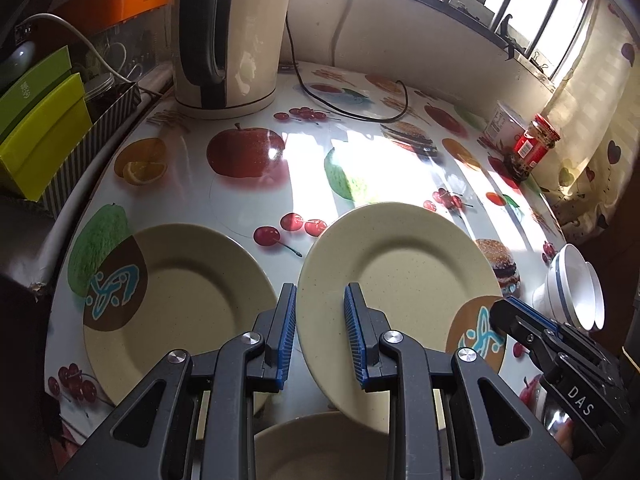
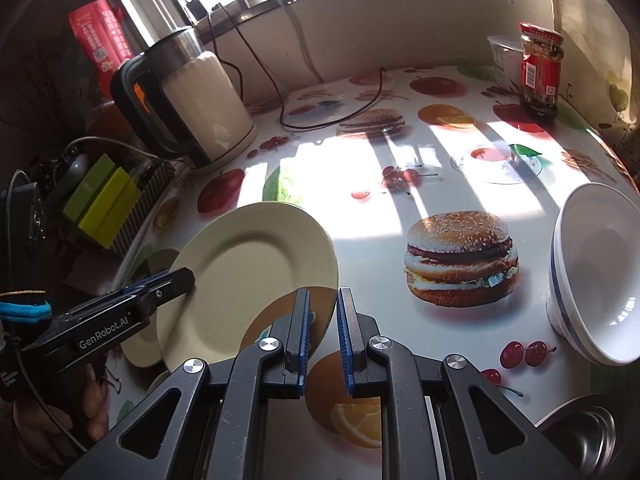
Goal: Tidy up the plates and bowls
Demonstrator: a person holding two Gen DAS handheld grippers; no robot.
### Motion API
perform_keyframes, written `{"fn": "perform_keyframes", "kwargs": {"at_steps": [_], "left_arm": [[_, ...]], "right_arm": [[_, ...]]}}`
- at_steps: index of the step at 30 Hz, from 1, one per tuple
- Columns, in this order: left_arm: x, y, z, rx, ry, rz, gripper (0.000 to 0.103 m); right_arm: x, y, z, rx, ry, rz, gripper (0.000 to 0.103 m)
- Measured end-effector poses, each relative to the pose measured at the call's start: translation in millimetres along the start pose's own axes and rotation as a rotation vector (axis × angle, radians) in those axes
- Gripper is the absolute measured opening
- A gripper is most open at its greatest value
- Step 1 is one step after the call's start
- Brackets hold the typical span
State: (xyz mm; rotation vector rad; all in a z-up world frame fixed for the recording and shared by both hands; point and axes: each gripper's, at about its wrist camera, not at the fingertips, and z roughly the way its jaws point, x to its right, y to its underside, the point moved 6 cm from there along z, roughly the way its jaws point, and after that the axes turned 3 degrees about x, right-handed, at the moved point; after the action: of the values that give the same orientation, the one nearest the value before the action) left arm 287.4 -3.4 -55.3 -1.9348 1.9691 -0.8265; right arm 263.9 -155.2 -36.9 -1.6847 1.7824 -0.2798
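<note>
The sorting is looking only partly done. One round beige speckled plate with a brown patch [image 1: 384,280] is being held tilted above the glossy fruit-and-burger printed counter [image 1: 248,200], between both tools. A second matching beige plate [image 1: 176,296] is lying flat on the counter just to its left, not yet stacked, and the rim of a third beige dish [image 1: 320,444] is showing at the bottom edge of the left wrist view. Two nested white bowls with a blue line [image 2: 592,280] are leaning on their side near the counter's right edge, so they already appear grouped. A steel vessel [image 2: 580,440] is showing at the lower right.

The left gripper [image 1: 320,332] is grasping the lifted plate, its jaws narrowly parted and pinching the near rim. The right gripper [image 2: 323,336] is clenched on the same plate's right edge, jaws almost fully together around the thin rim.
</note>
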Motion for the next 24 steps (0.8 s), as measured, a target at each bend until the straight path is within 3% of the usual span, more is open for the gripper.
{"fn": "perform_keyframes", "kwargs": {"at_steps": [20,24], "left_arm": [[-15,58,-58,0.045,-0.013,-0.090,0.025],[-11,67,-61,0.054,-0.028,-0.069,0.025]], "right_arm": [[-31,40,-38,0.001,-0.076,-0.097,0.014],[-40,49,-37,-0.009,-0.083,-0.123,0.014]]}}
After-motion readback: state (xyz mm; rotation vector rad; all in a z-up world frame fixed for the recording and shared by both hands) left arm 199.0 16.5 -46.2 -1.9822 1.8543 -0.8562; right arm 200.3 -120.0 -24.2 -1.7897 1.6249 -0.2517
